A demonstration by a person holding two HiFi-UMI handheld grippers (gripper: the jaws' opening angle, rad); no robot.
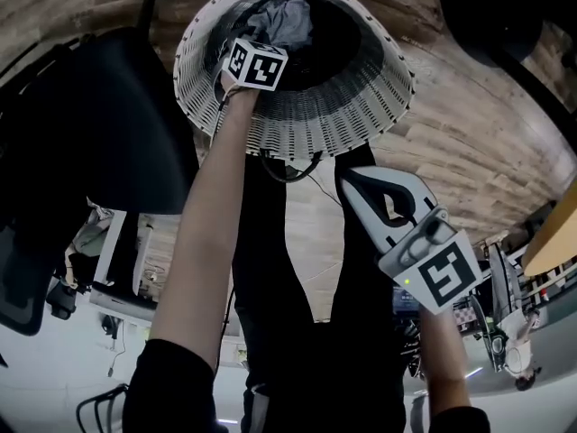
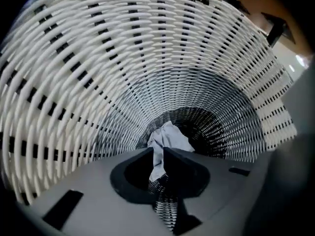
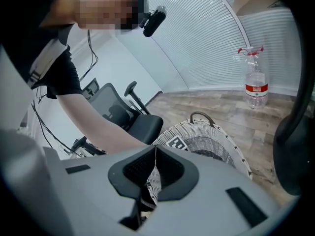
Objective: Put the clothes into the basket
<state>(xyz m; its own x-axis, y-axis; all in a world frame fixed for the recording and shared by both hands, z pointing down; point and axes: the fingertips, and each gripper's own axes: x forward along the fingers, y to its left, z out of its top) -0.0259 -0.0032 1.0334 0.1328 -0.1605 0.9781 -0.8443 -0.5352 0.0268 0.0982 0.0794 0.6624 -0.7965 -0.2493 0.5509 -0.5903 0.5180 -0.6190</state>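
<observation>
1. Right gripper (image 3: 155,149). This is the unit nearest the operator. It sits outside the wicker basket (image 1: 297,124), short of the near rim and above it. The jaws are clenched tip to tip with nothing between them.

2. Left gripper (image 2: 157,152). It is inside the basket, past the near rim, and points steeply down toward the basket bottom. The jaws are grasping a pale grey garment (image 2: 170,136). A narrow fold passes between the pads, and the rest bunches beyond the tips, low in the basket. Whether the cloth rests on the bottom cannot be told.

3. Handling of the garment (judgement).
   - It is light and fully limp, so it will drape from any single pinch point.
   - It is not fragile. The thin, smooth-looking fabric may slip out of a shallow edge grip.
   - Take hold on a gathered fold of several layers, not on a single hem.
   - Keep the cloth away from the basket wall, where the open weave could snag it.
   - Once the jaws part, expect it to drop straight down and settle where it lands. No placement force should be needed.

4. Beyond the basket. A black office chair (image 1: 117,106) stands just beside the basket on the wooden floor (image 1: 478,124). A spray bottle (image 3: 256,85) stands on the floor well apart from the basket.
</observation>
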